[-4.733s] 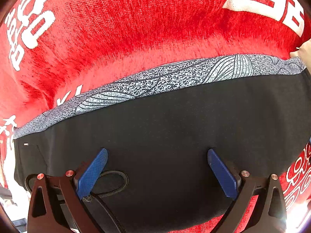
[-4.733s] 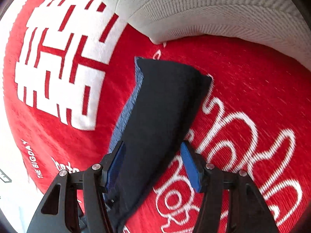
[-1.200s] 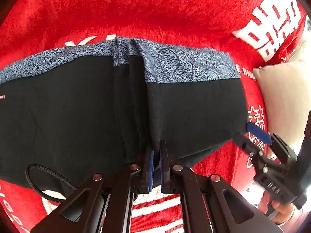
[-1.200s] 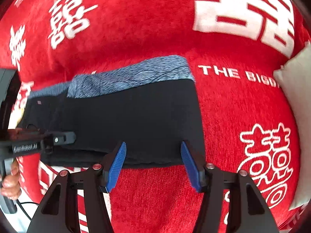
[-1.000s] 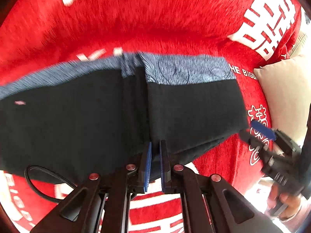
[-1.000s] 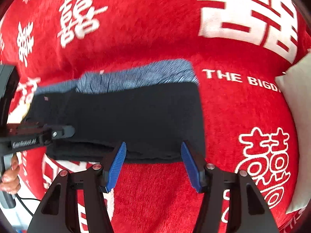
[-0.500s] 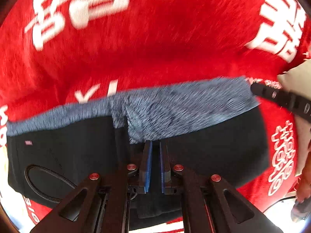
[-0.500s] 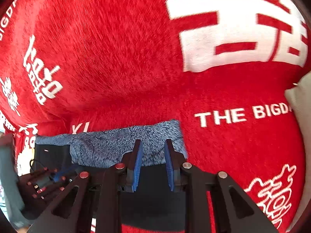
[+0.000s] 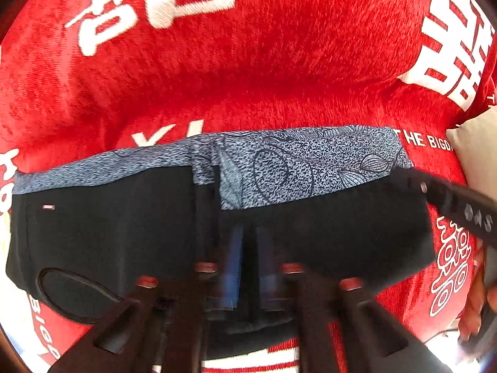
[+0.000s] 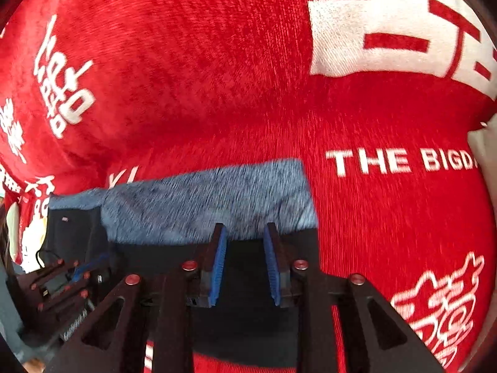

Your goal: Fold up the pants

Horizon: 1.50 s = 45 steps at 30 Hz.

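The black pants (image 9: 326, 233) with a blue-grey patterned waistband (image 9: 295, 168) lie folded on the red blanket (image 9: 248, 77). My left gripper (image 9: 250, 233) sits over the black cloth at its near edge, jaws a narrow gap apart, image blurred. A black drawstring loop (image 9: 74, 295) lies at the left. In the right wrist view the pants (image 10: 245, 279) fill the bottom middle, waistband (image 10: 202, 208) beyond. My right gripper (image 10: 245, 233) is partly open over the black cloth, with fabric between its blue pads (image 10: 217, 264). The other gripper (image 10: 62, 289) shows at the left.
The red blanket (image 10: 217, 77) with white characters and lettering covers the whole surface. A beige cushion (image 9: 478, 155) sits at the right edge, also in the right wrist view (image 10: 484, 155). The right tool's black body (image 9: 459, 208) and a hand (image 9: 475, 310) are at the right.
Both grippers moved forward over the pants. The right gripper narrowed from wide open, then widened slightly. The left stayed nearly closed on the cloth and its jaws now show a small gap.
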Motion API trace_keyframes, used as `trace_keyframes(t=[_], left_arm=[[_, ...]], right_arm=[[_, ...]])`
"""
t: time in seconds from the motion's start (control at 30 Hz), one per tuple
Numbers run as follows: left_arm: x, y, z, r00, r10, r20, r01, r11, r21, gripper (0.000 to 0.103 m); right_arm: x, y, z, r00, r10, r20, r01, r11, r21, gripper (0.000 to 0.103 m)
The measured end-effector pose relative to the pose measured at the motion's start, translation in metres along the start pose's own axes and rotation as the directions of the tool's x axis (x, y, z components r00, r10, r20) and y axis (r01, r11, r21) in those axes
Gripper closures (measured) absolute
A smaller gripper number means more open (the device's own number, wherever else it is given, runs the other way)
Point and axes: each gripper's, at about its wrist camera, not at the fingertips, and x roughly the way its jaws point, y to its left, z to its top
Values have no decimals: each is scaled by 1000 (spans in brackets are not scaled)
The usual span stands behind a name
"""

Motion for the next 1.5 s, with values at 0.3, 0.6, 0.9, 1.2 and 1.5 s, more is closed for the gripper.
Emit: trace_keyframes(t=[0.3,0.6,0.9,1.2,1.5], left_arm=[[-17,15,-18,1000,13,6,-12,999,-43,2],[-16,58,-50,998,10,-54,-17,992,-125,2],[-28,118,-75,999,11,-45,-23,966,-259,2],[-42,197,-103,995,-66,76,94,889,-448,2],[-41,287,-139,947,-182,263,312,707,-634,3]], right_arm=[[-24,24,-44,999,16,-33,-16,1000,5,54],[-23,46,-71,996,-27,-84,24,999,-25,36],[-10,103,-73,990,-48,-134,30,991,-130,30],[25,191,-72,984,-66,-168,11,952,-307,29],[65,223,-89,972,-149,-181,60,904,-424,19]])
